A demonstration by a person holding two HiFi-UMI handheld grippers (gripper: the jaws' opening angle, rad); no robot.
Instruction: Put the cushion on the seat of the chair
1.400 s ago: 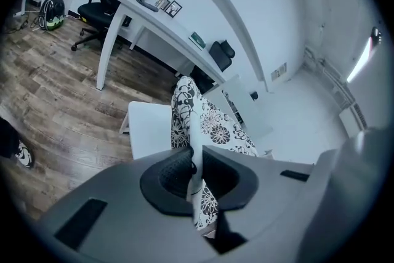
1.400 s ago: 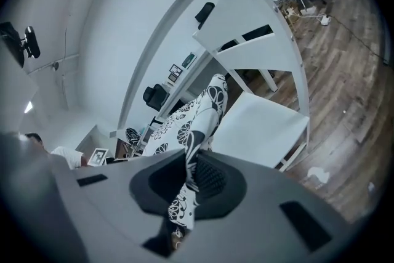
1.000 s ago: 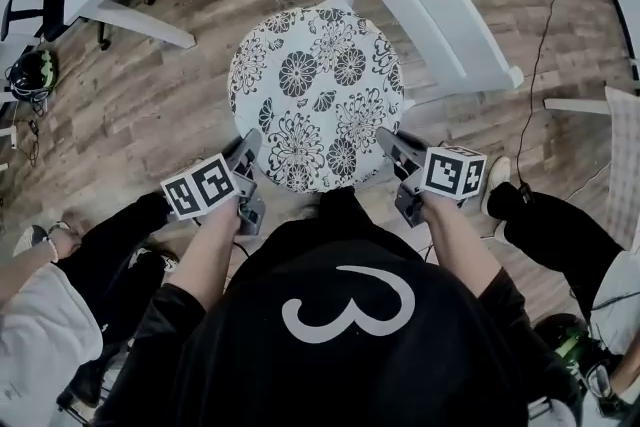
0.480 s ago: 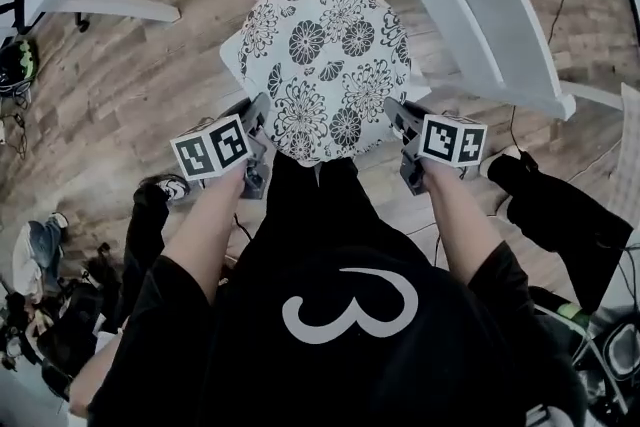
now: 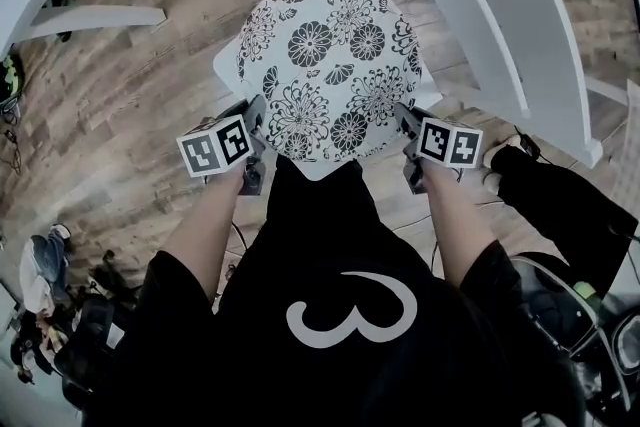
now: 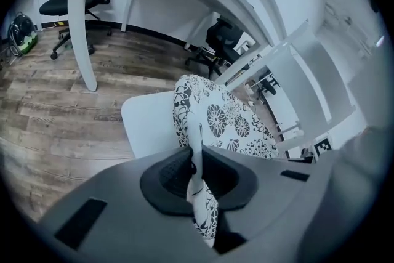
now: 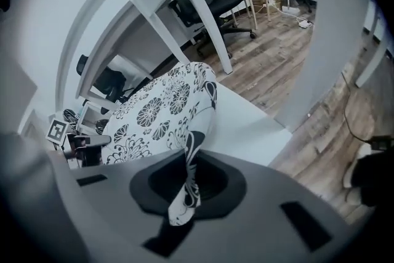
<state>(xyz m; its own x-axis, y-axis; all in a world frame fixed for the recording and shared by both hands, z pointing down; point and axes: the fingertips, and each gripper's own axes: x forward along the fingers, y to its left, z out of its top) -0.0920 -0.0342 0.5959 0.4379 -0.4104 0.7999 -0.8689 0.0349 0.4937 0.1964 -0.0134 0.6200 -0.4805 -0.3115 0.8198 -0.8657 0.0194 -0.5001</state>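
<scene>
Left gripper [image 5: 252,118] pinching the near-left hem of the round floral cushion [image 5: 325,65], right gripper [image 5: 405,120] clamped on its near-right hem, cushion over the white chair seat [image 5: 226,65], seat mostly hidden beneath, contact unclear, chair back [image 5: 480,5] cut off at the top edge

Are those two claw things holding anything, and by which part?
Both hold the flowered cushion by its rim: the left gripper pinches the near-left edge, the right gripper the near-right edge, fabric clamped between each pair of jaws.
</scene>
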